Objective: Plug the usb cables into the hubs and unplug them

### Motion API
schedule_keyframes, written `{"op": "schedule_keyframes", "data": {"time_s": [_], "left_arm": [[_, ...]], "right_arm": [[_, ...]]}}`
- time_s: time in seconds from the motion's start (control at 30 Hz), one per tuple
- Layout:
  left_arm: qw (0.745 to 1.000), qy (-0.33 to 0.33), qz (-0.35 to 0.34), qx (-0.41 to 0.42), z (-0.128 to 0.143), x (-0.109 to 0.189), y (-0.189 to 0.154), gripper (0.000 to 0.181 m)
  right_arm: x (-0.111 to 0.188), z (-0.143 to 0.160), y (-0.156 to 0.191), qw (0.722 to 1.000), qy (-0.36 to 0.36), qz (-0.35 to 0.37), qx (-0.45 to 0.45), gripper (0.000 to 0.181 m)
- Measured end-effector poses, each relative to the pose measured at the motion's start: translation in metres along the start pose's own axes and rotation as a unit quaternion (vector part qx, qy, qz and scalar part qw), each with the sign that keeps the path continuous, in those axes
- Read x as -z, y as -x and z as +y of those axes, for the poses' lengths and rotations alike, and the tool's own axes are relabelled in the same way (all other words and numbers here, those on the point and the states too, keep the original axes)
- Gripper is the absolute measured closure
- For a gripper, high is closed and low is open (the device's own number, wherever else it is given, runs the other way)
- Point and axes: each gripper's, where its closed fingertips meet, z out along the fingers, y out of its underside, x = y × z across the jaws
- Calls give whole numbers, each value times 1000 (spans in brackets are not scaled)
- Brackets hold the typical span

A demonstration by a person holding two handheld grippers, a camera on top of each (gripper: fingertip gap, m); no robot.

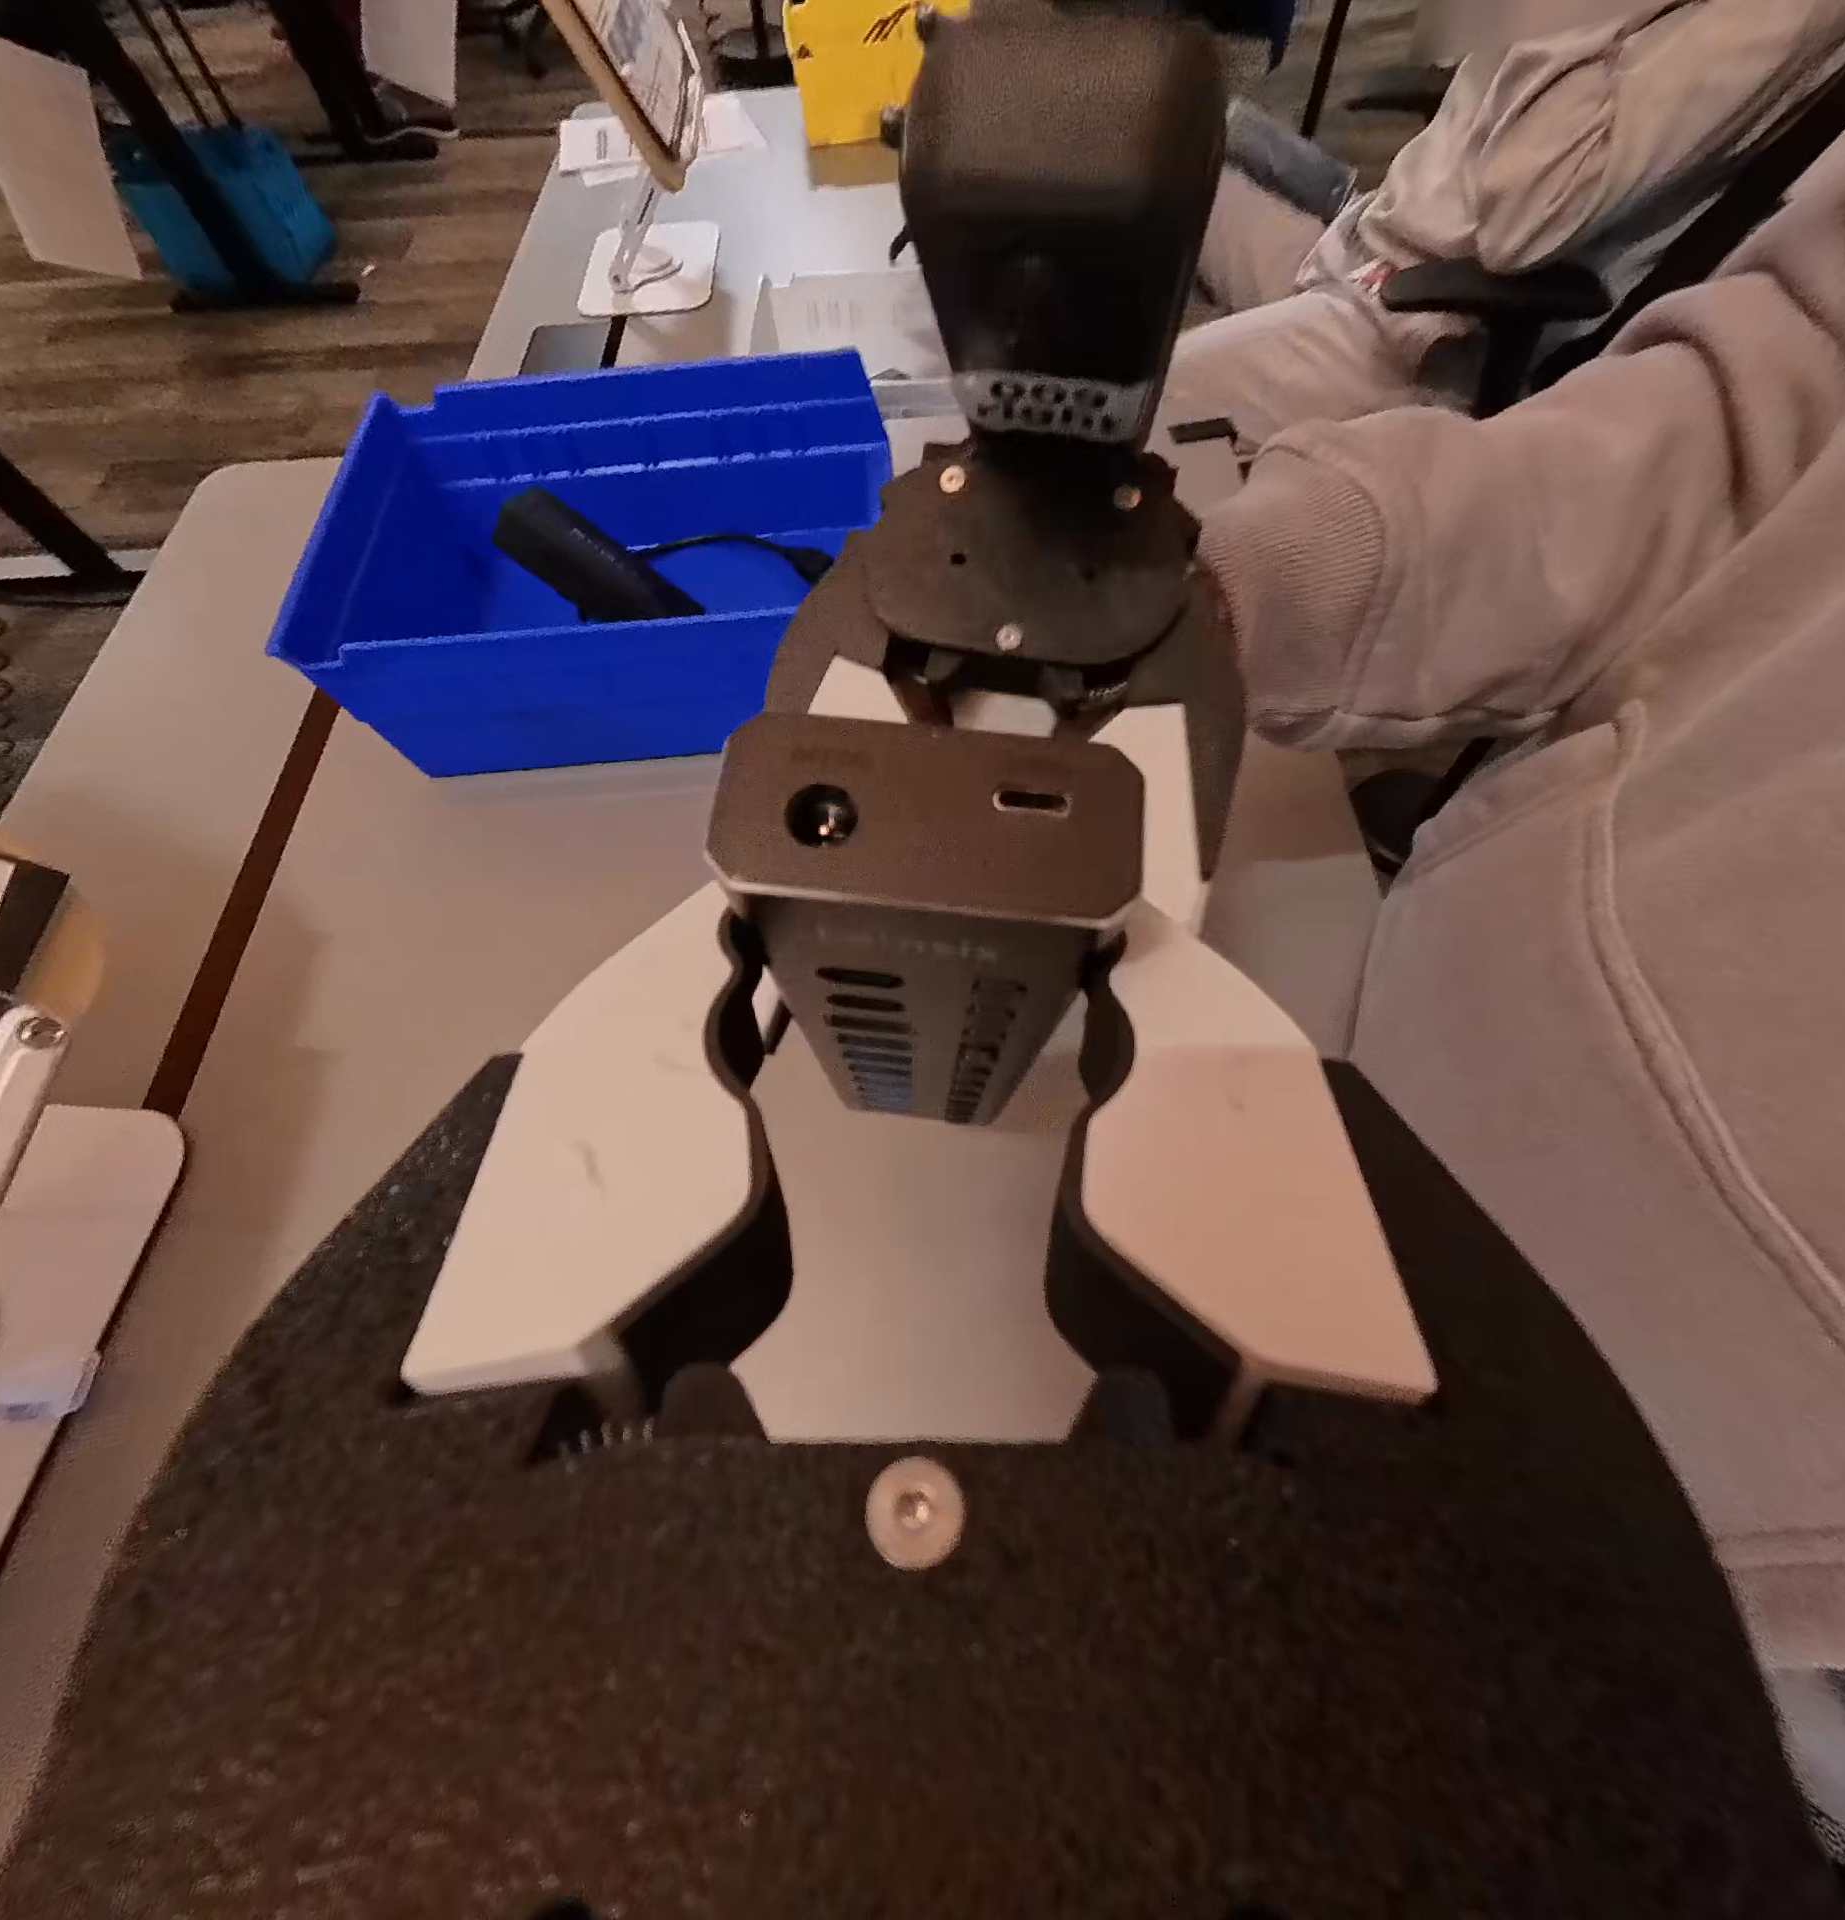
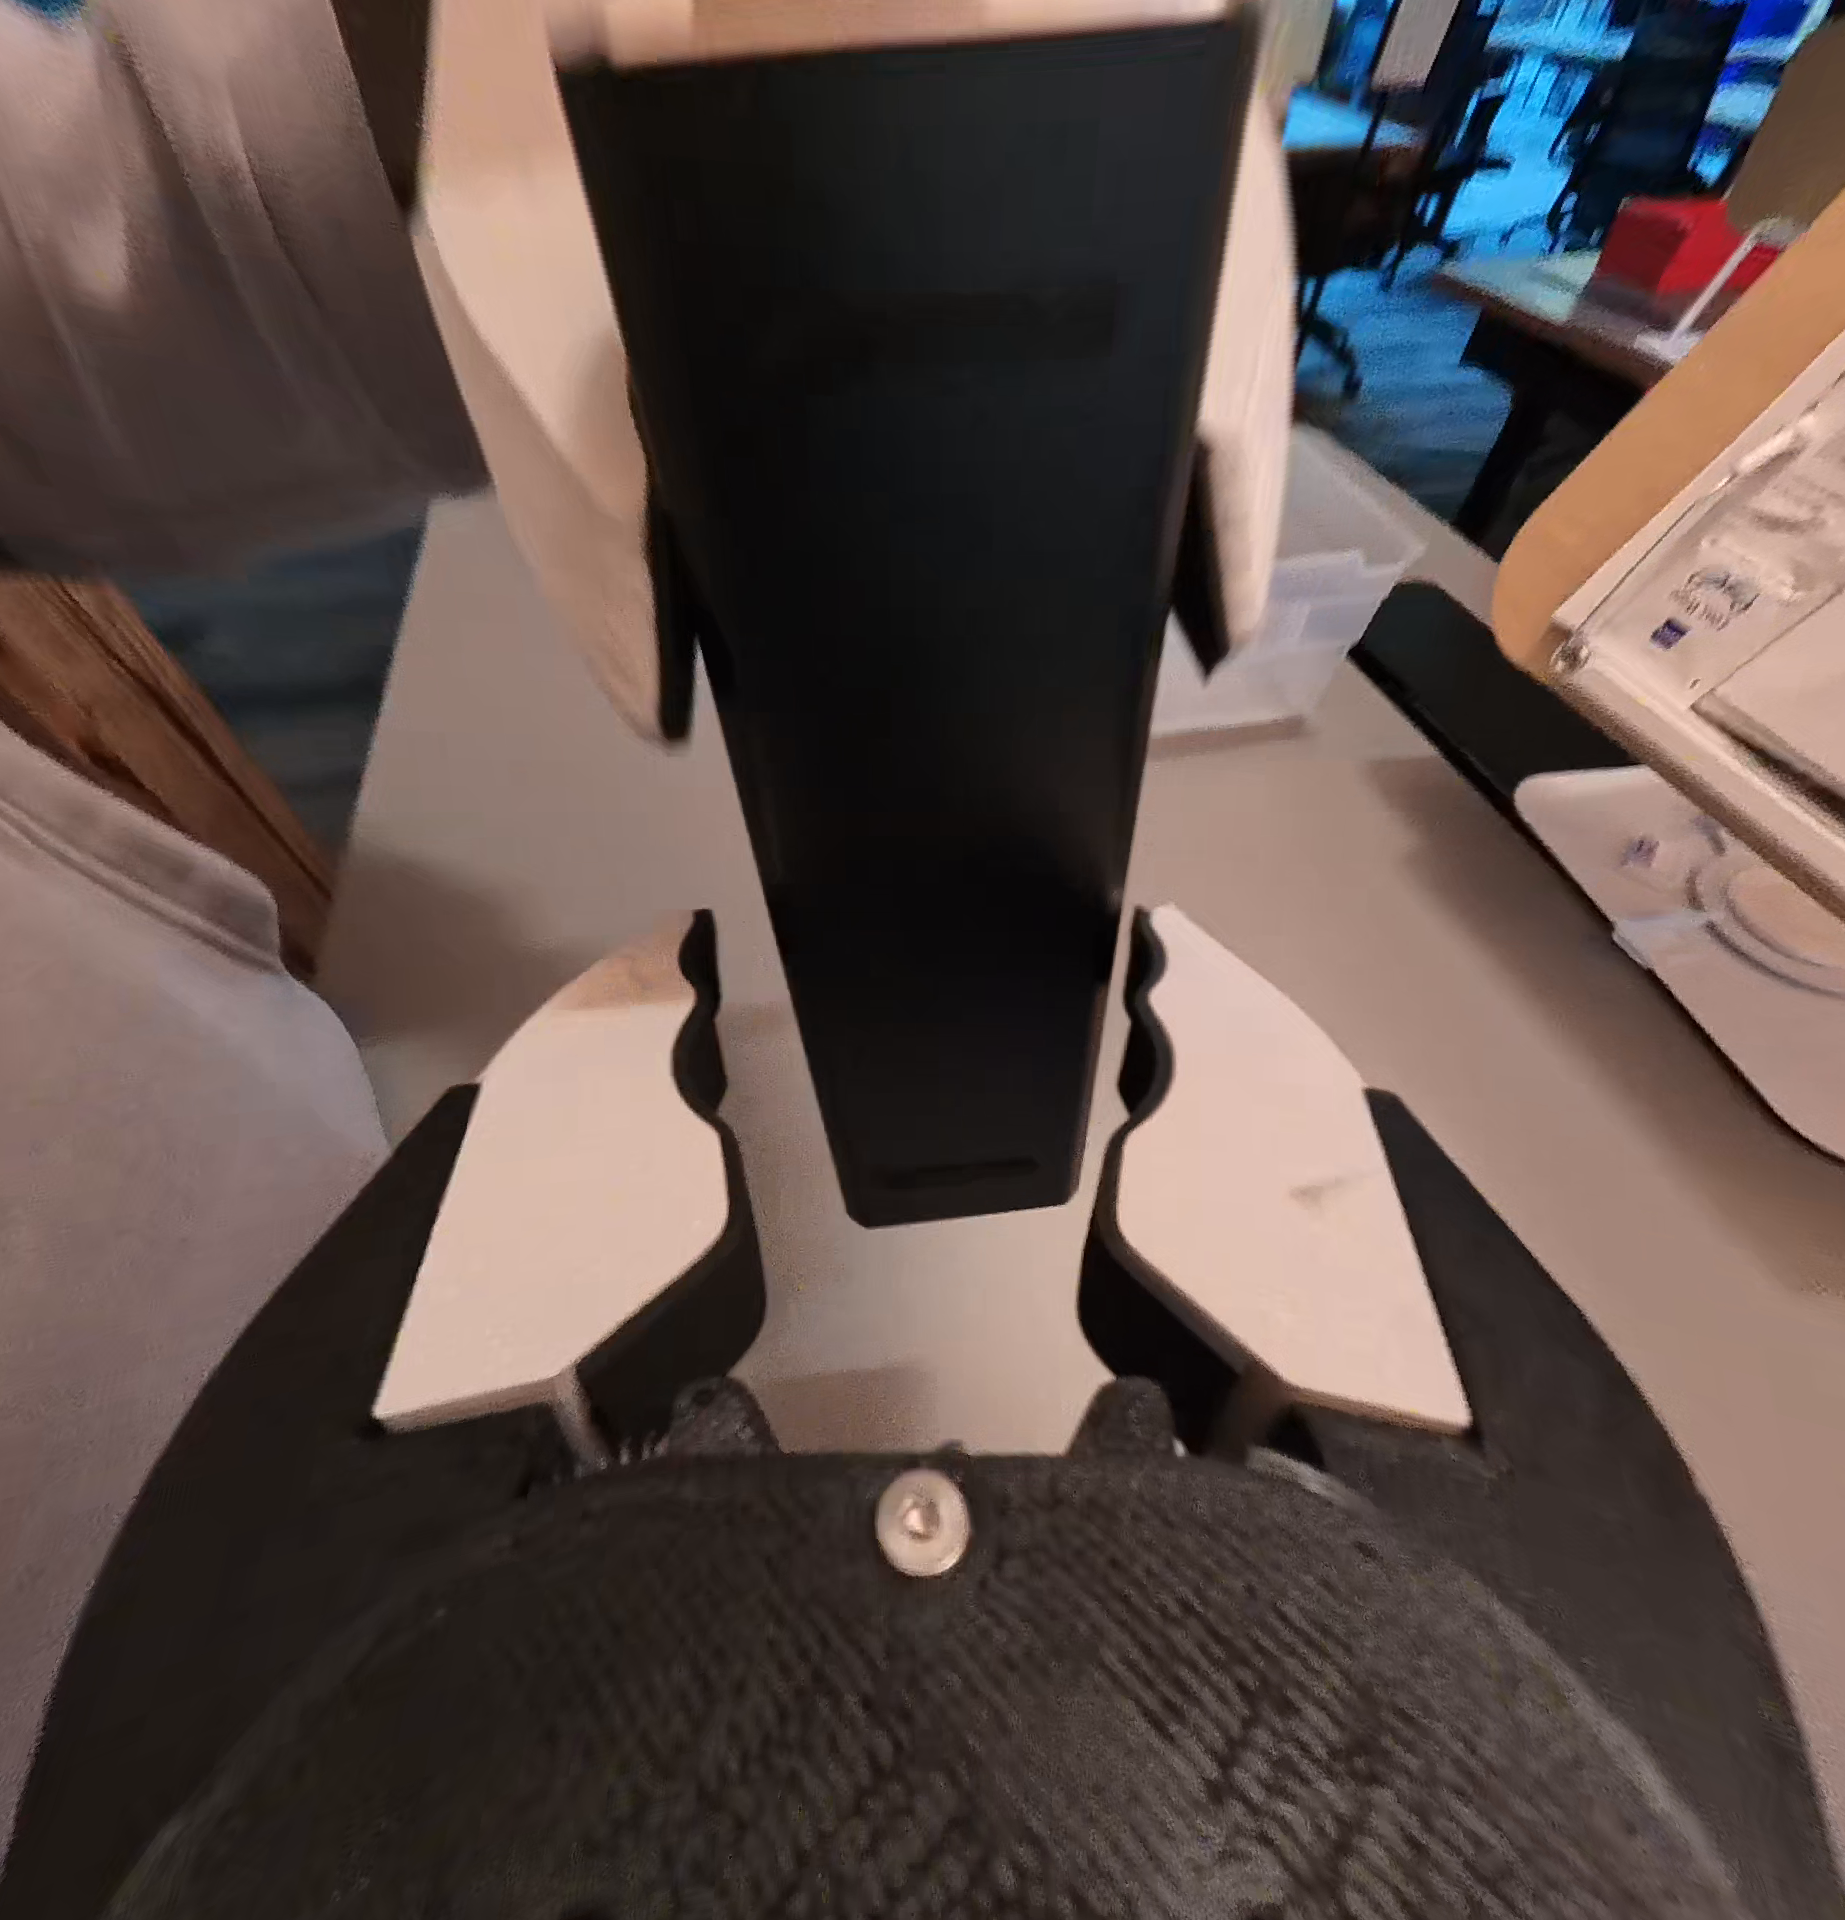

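A: Status, L gripper [image 1: 923,971]?

B: Clamped on the hub [image 1: 923,831], both fingertips pressed on its long sides near the end face. Hub is off the table [image 1: 461,935], held in the air, end face with a round socket and a small oval port turned to the L cam. Two rows of ports run down its top face.

A: R gripper [image 2: 918,1023]?

B: Jaws apart, nothing gripped. In the R view the hub's plain dark back [image 2: 918,623] hangs between the fingers; no contact that I can see. L fingers [image 2: 544,436] show farther up on its sides.

A: Cables?

B: None plugged in, as far as shown. A second dark hub [image 1: 585,566] w/ a thin cable lies in the blue bin [image 1: 544,675], well apart to the left.

A: Handling?

B: Judgement only: rigid metal-look shell, won't flex, prob. moderate weight for its size. Smooth sides, so it could slip or pivot under plug force. Long sides are the right hold; keeps port rows and end face clear. A grip nearer mid-length would resist twist better than the present end grip.

A: Risks?

B: Pivot in the L grip when a plug pushes in; skewed entry could strain a port. R view is motion-blurred, so clearance there is approx.
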Motion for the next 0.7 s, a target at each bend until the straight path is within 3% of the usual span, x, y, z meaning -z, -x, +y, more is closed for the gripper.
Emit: {"op": "schedule_keyframes", "data": {"time_s": [0.07, 0.17, 0.7], "left_arm": [[1000, 3, 6, 0, -1, -5, -2, 122], [1000, -12, 19, -5, -7, -11, -6, 122], [999, 16, 18, -22, -1, -13, -5, 122]], "right_arm": [[-2, -9, -1, 1000, -18, 4, 0, 94], [-15, 0, -7, 1000, 14, 20, 1, 78], [-22, -12, 2, 996, -57, -18, -74, 102]]}}
